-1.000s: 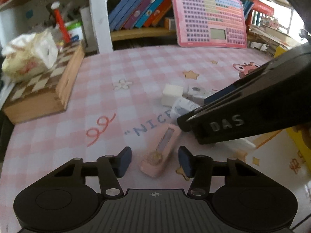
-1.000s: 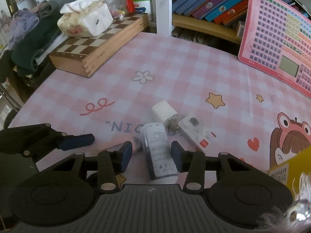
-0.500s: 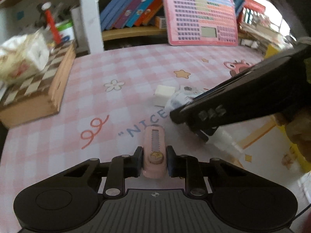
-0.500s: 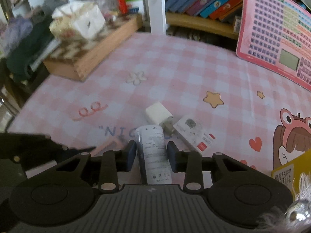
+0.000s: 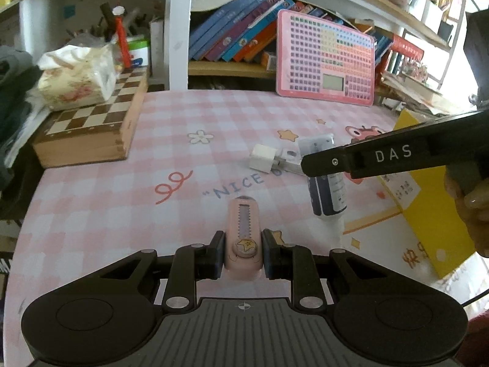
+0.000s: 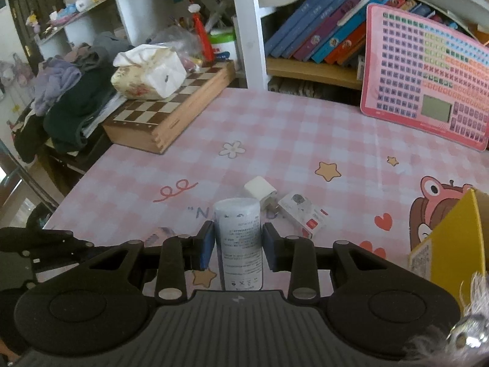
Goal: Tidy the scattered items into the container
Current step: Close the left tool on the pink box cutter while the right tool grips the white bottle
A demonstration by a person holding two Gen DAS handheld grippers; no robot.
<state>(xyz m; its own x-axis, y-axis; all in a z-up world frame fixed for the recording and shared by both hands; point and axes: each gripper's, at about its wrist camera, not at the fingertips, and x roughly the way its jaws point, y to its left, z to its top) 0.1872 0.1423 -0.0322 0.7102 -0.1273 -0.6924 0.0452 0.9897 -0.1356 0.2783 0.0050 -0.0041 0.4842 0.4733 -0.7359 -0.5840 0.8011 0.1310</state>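
Pink-and-white checked cloth covers the table (image 5: 91, 214), printed with stars, a flower and blue lettering. In the left wrist view, low in the middle of the frame, the left gripper (image 5: 243, 252) is clamped on a pink utility knife (image 5: 243, 238), its blue pads pressing both sides near the star-marked slider, the knife's tip pointing up the frame. To the right of centre the right gripper (image 5: 314, 165) reaches in from the right edge as a black bar, with a white tube (image 5: 328, 189) hanging below it, cap end towards the bottom of the frame. A hand (image 5: 470, 202) shows at the right edge.

In the right wrist view the right gripper's pads are closed on the sides of that tube (image 6: 240, 238), in the lower middle of the frame. Just above it on the table lie a white charger plug (image 6: 259, 189) and a small white box (image 6: 302, 211), the two touching. The yellow container (image 6: 452, 238) stands at the right edge, its open top partly visible.

At the upper left a wooden chessboard box (image 6: 165, 113) carries a tissue pack (image 6: 146, 73). A pink learning pad (image 6: 428, 85) leans at the upper right below a shelf of books (image 6: 321, 36).
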